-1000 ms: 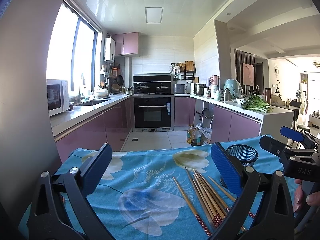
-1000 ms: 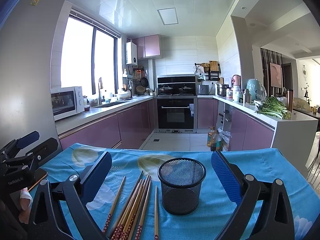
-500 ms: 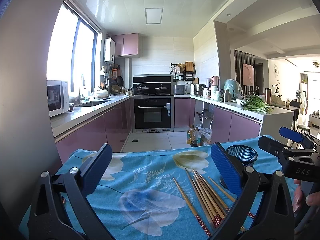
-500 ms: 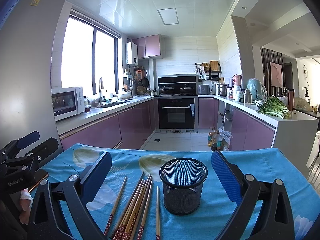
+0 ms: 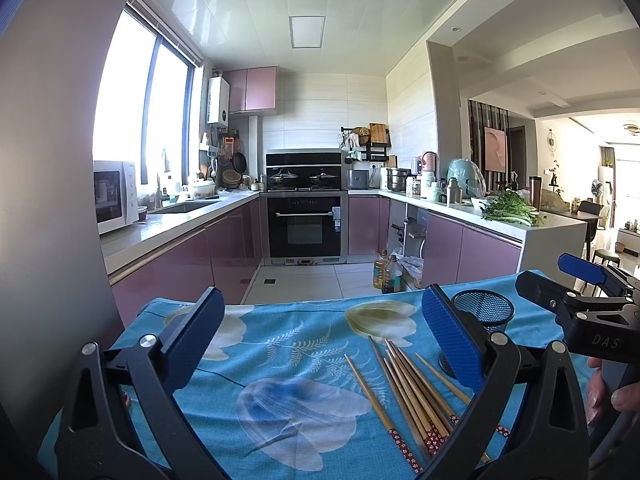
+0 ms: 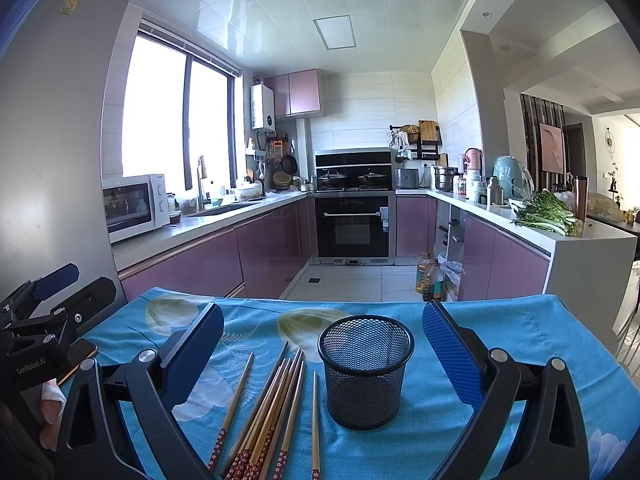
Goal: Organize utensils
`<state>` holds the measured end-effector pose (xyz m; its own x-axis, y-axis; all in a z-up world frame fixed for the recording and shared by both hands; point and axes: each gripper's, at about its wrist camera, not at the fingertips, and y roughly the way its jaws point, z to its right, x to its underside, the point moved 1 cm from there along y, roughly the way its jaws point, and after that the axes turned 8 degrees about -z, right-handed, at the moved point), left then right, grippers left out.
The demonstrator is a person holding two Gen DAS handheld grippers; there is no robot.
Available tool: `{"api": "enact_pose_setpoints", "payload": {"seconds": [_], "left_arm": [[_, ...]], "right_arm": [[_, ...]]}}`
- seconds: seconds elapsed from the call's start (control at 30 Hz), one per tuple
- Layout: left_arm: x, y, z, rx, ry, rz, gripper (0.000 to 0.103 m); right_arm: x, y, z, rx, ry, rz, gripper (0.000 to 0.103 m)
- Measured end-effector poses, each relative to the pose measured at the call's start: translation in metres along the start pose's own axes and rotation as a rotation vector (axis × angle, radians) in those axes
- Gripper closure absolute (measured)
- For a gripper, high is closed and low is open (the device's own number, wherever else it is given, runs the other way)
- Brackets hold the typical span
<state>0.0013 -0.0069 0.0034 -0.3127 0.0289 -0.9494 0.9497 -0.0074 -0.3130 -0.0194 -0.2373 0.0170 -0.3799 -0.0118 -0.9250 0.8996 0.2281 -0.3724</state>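
we note both grippers hovering over the counter [image 6: 520, 332], which is draped in a turquoise woven cloth [image 5: 280, 344] printed with pale flowers. left gripper [image 5: 320, 336]: jaws spread wide, nothing between the ribbed blue pads. right gripper [image 6: 322, 350]: jaws likewise released, framing a black wire-mesh cup [image 6: 365, 372], round, upright, tapering slightly toward its base. just left of the cup we see the chopsticks [image 6: 268, 408], slender bamboo sticks with red patterned ends, most bunched in a loose fan, two lying apart, one at each side, all flat on the cloth. in the left view the same chopsticks [image 5: 408, 392] lie low right, near the right pad.
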Motion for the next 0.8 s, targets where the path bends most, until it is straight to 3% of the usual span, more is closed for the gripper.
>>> {"api": "enact_pose_setpoints", "payload": {"seconds": [0.8], "left_arm": [[0.0007, -0.0005, 0.0005, -0.002, 0.000, 0.001, 0.006]], "right_arm": [[0.0040, -0.0002, 0.0037, -0.003, 0.007, 0.002, 0.007]]}}
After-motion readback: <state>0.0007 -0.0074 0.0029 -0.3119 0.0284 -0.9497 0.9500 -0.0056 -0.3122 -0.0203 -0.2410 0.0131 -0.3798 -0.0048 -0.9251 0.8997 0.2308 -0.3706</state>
